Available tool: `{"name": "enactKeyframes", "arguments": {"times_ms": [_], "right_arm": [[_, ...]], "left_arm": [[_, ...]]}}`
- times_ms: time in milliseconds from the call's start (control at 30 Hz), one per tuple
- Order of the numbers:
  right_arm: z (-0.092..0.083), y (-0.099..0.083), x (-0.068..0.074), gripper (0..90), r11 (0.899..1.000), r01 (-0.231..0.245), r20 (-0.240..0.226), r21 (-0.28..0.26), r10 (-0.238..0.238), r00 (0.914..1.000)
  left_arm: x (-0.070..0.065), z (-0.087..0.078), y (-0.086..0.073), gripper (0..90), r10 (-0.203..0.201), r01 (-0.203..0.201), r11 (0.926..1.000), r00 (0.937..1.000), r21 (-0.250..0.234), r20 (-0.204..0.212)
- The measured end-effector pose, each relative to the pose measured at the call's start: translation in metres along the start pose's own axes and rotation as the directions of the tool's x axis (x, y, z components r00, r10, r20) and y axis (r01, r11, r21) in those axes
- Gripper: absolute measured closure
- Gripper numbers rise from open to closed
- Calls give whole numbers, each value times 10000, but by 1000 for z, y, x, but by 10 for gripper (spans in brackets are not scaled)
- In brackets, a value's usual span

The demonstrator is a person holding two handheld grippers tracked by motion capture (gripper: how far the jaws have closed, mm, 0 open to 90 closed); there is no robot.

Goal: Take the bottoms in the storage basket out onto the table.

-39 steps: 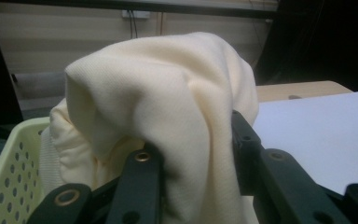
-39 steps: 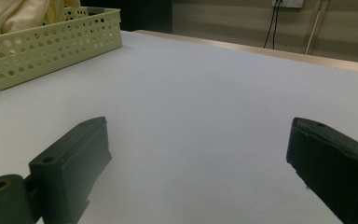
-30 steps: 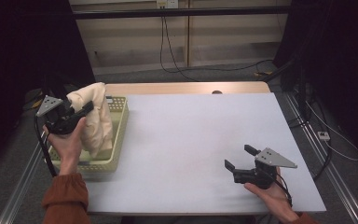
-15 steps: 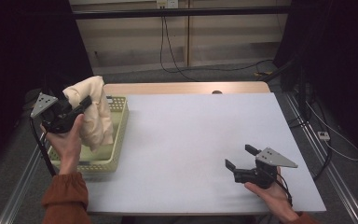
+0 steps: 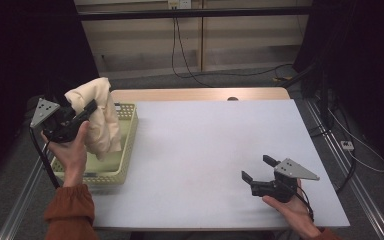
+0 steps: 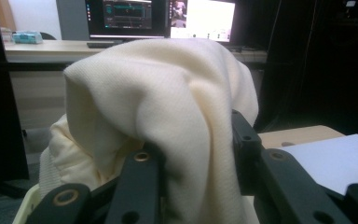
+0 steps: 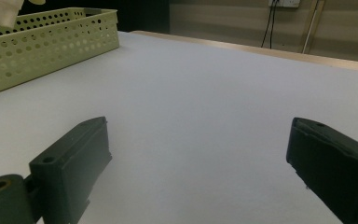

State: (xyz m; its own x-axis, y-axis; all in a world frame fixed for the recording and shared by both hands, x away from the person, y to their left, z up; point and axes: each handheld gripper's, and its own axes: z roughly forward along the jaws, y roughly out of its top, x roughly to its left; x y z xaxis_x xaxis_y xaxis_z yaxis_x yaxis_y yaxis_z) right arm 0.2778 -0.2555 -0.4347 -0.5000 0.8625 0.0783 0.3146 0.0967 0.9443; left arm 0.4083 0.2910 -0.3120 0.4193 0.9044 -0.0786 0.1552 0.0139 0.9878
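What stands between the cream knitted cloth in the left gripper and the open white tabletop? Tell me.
Only the near wall of the pale green perforated basket. The cream cloth, clamped in the left gripper, hangs into it. The white tabletop beyond is bare up to the open right gripper.

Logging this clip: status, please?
Left gripper clamped on cream knitted cloth, lifted above pale green perforated basket. Right gripper open, low over white table. Nothing obstructing.

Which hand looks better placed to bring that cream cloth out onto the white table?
Left. Its hand-held gripper is already clamped on the cream cloth, lifted above the basket. The right hand-held gripper sits open near the table's far corner, holding nothing.
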Motion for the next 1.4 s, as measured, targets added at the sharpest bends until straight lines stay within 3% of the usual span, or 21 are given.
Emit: {"name": "enactKeyframes", "arguments": {"times_ms": [400,733,1033,1400], "right_arm": [[2,0,-2,61,10000,-68,-41,0,68,10000],[4,0,-1,61,10000,-55,-67,14,56,10000],[-1,0,-1,61,10000,-20,6,-7,20,10000],[-1,0,0,61,10000,7,-8,-48,-7,10000]], "left_arm": [[-3,-8,8,700,124,-130,9987,9998,-497,-135],[-6,-8,9,700,235,-241,9977,9997,-633,-104],[-18,-16,22,700,365,-346,9940,9992,-1034,163],[-24,-18,27,700,372,-335,9943,9987,-1008,344]]}}
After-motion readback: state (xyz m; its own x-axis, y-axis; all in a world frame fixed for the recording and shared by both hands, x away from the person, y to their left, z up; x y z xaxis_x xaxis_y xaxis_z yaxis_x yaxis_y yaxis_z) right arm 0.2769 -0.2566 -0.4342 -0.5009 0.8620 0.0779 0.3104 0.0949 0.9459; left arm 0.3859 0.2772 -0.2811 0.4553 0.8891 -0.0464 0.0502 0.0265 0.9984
